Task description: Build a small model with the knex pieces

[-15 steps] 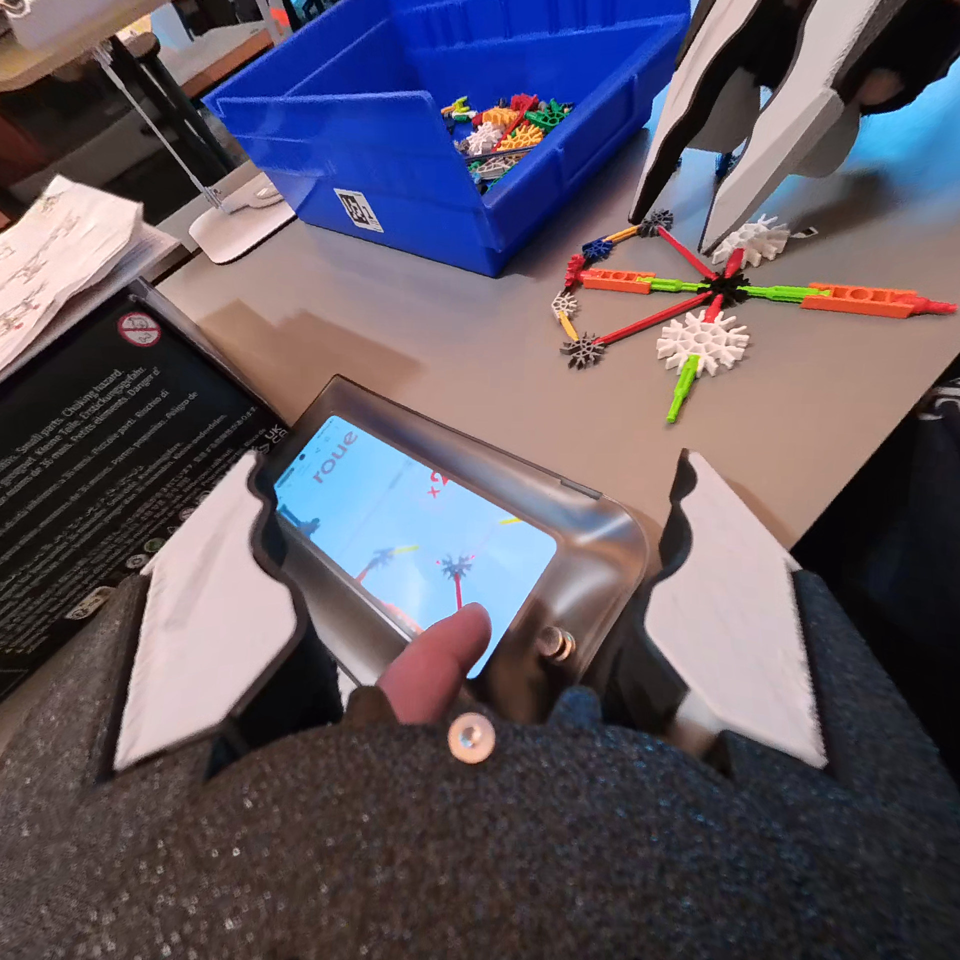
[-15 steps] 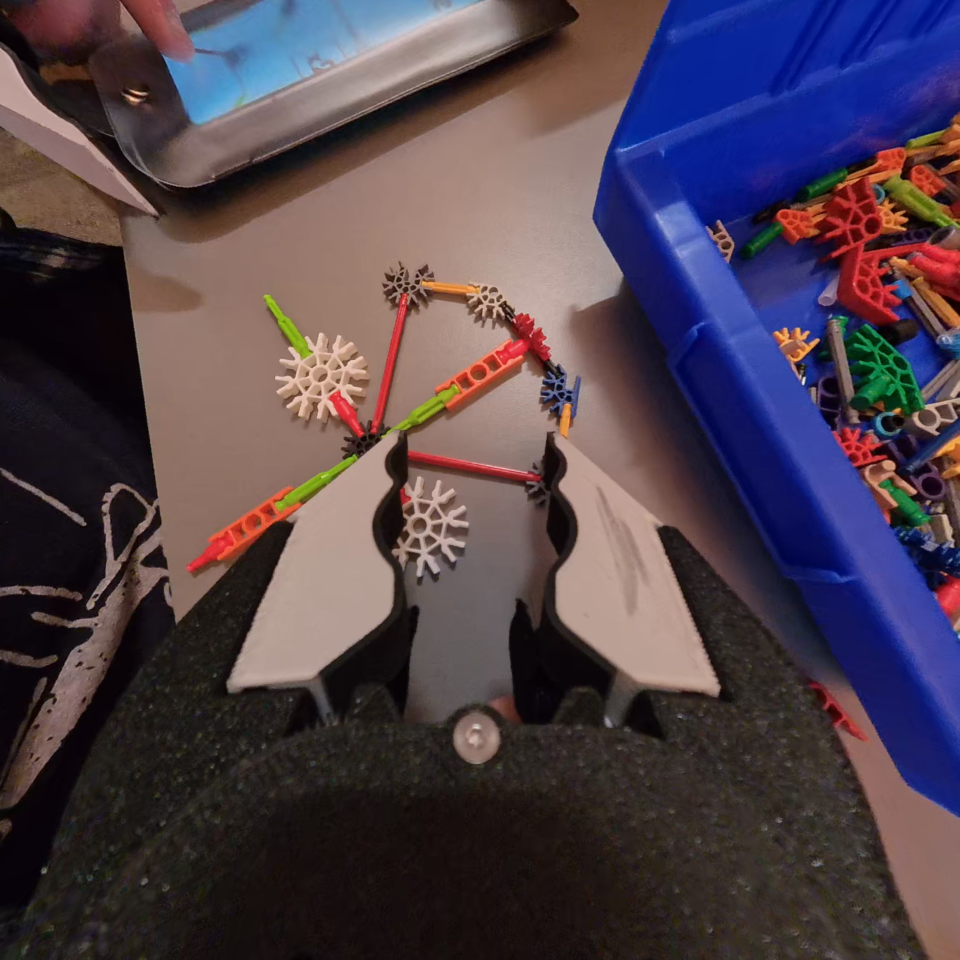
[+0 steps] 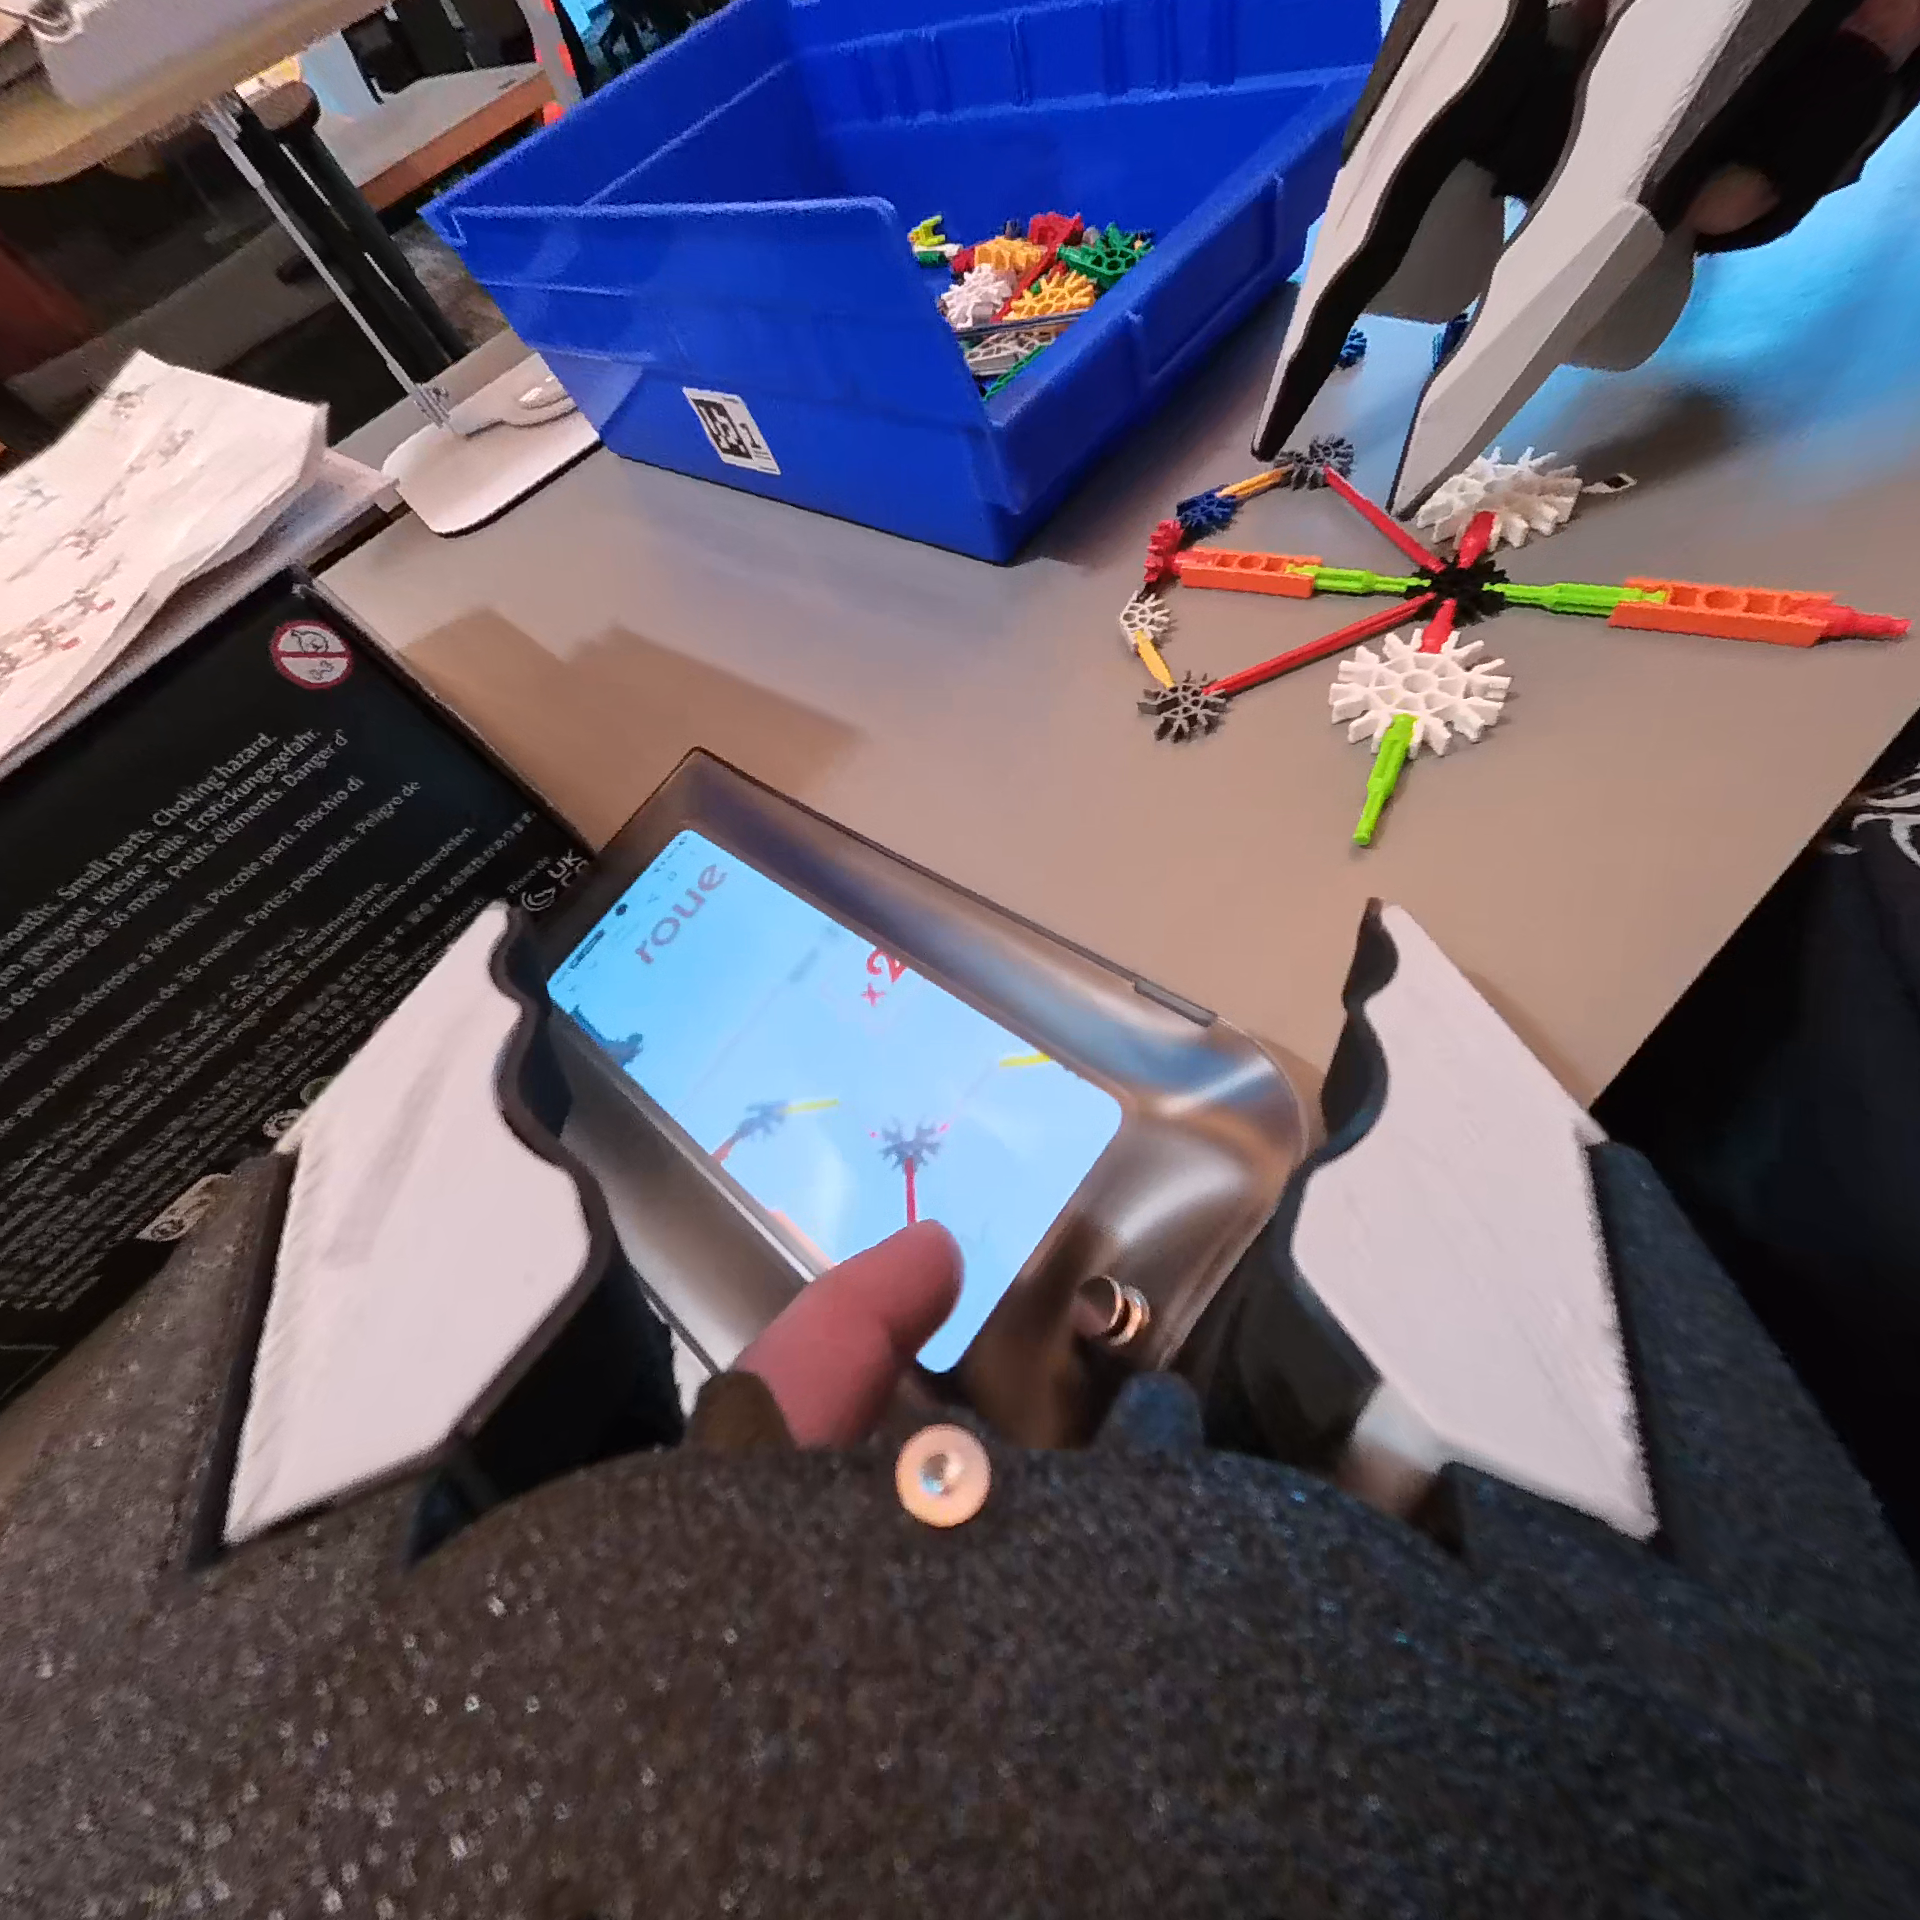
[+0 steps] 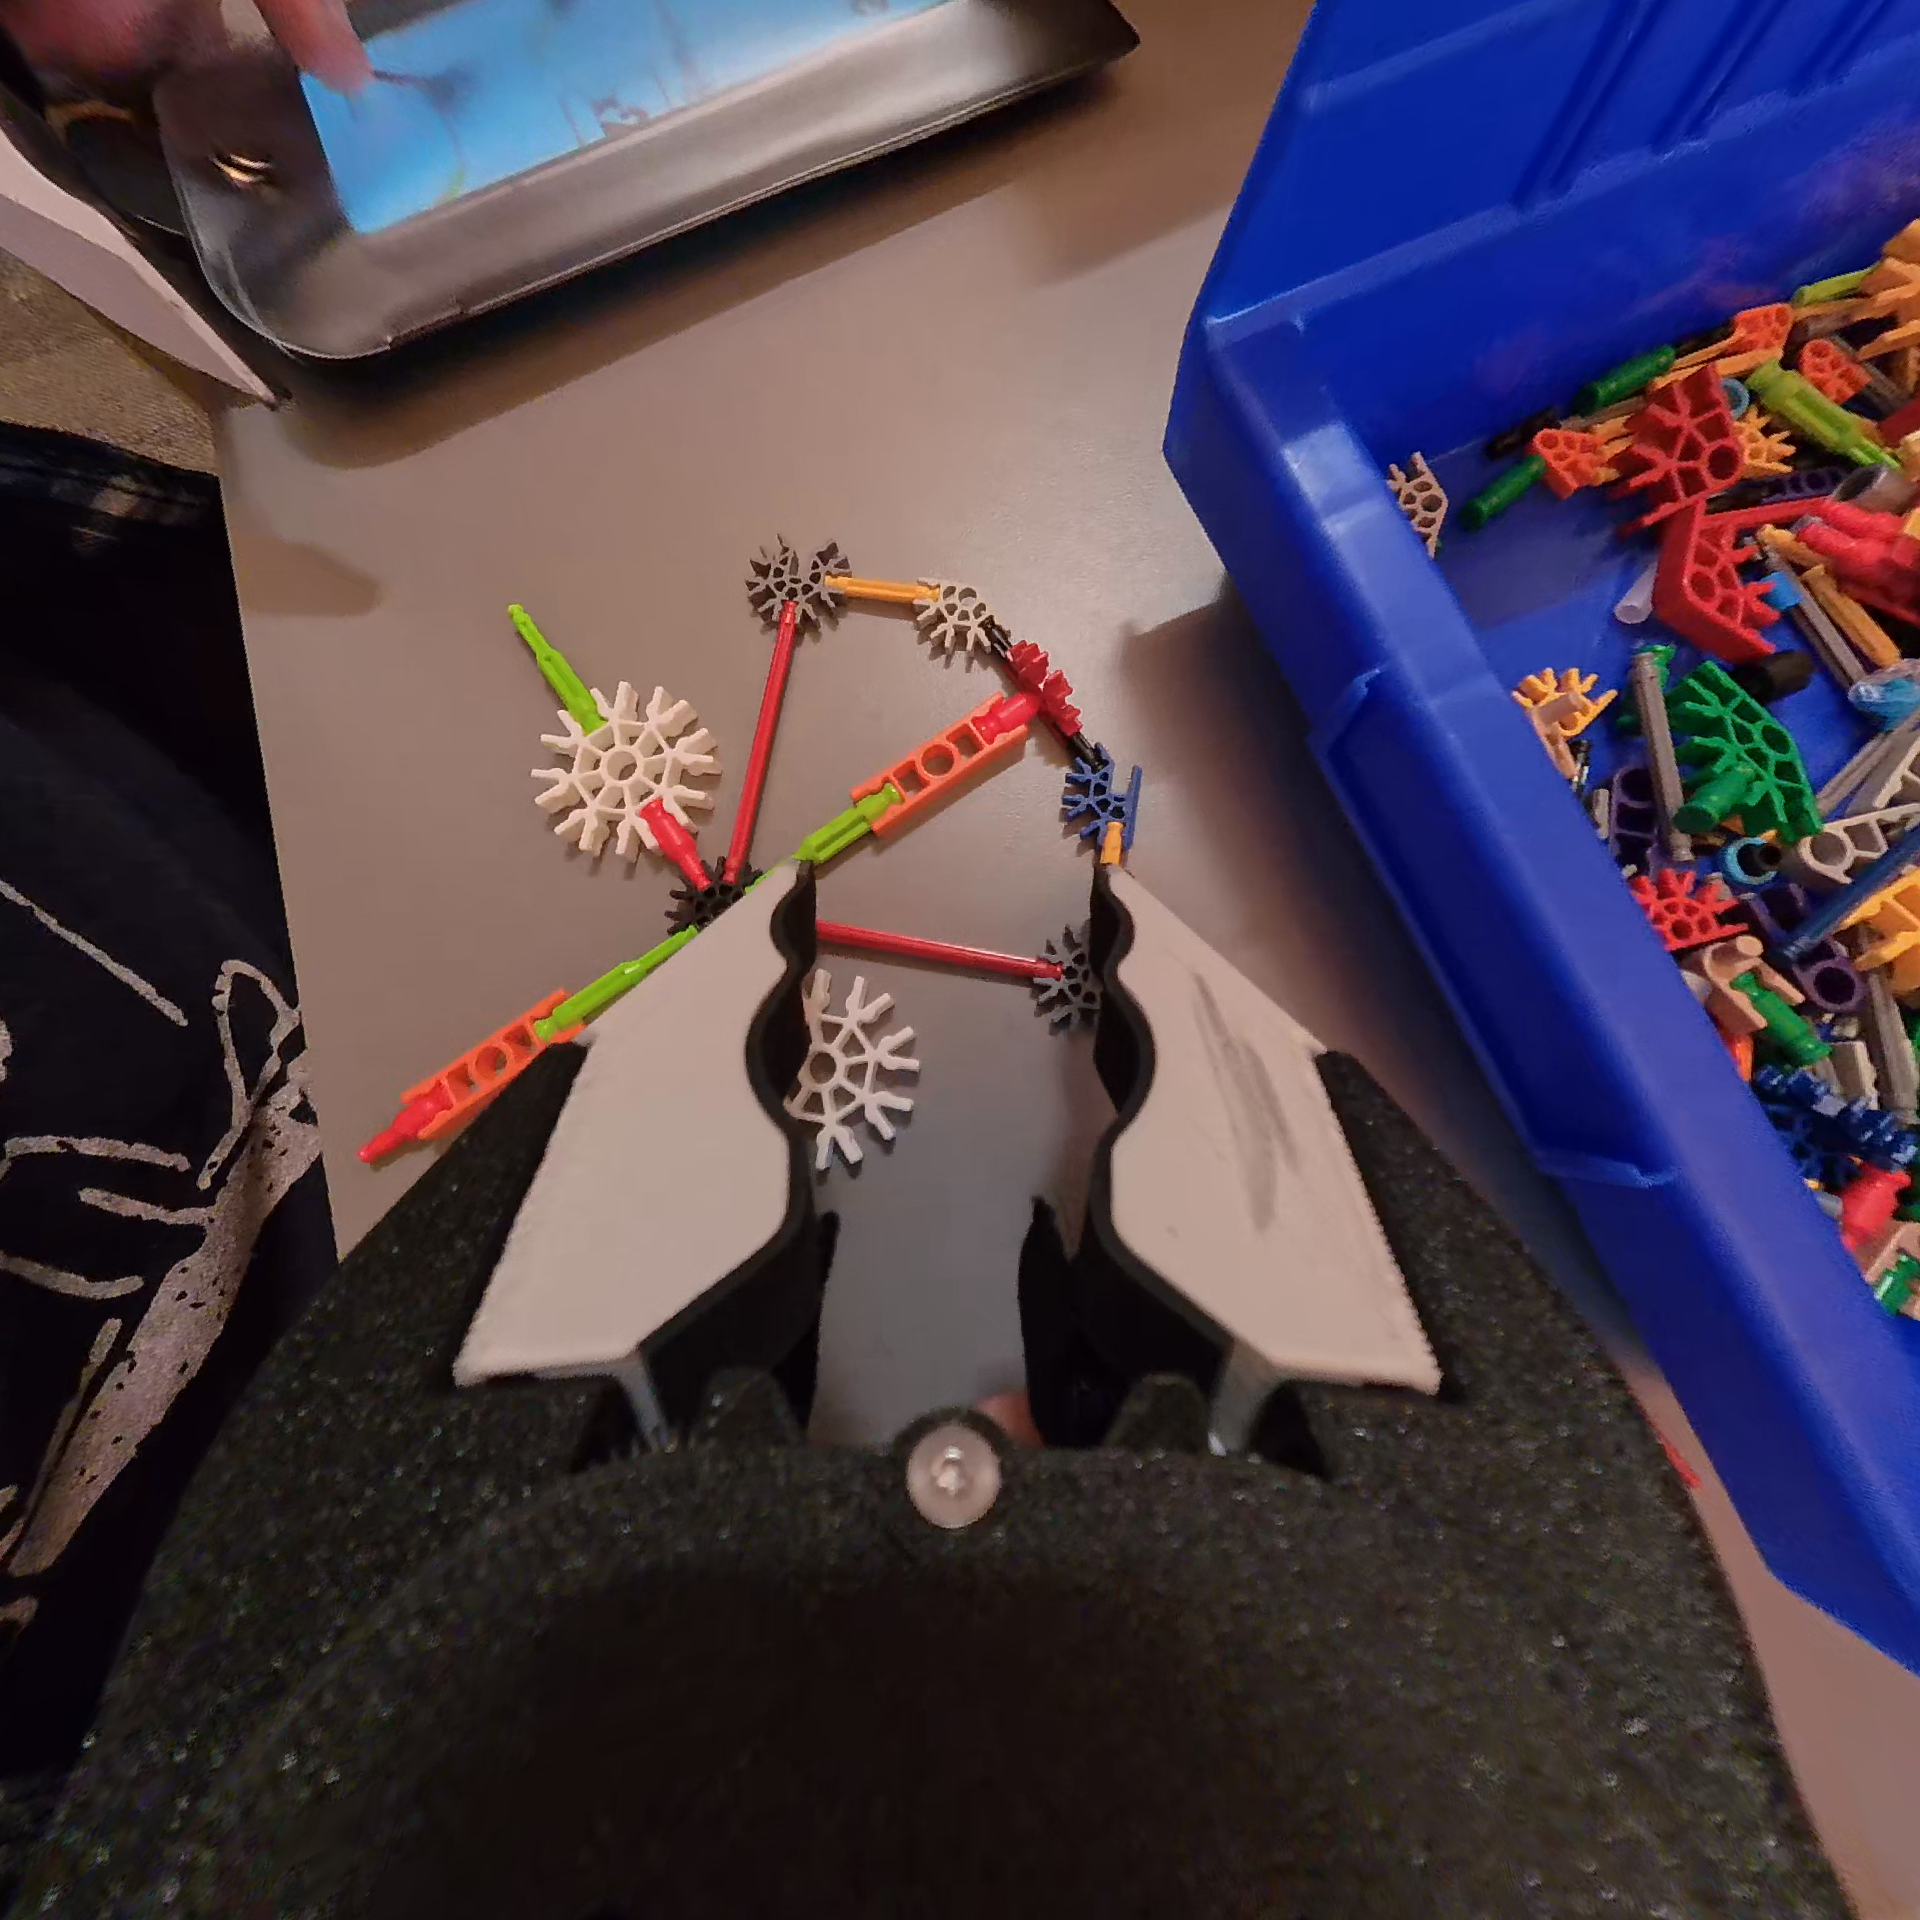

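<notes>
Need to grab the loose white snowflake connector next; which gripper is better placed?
Probably right. The right gripper is open, straddling the white snowflake connector on the grey table. The left gripper hangs over the cased phone.

Both the left gripper point(image 3: 935, 1039) and the right gripper point(image 4: 951, 914) have pale grey wedge fingers with wavy black inner edges, a dark speckled foam body, and one silver screw just behind the fingers.
</notes>
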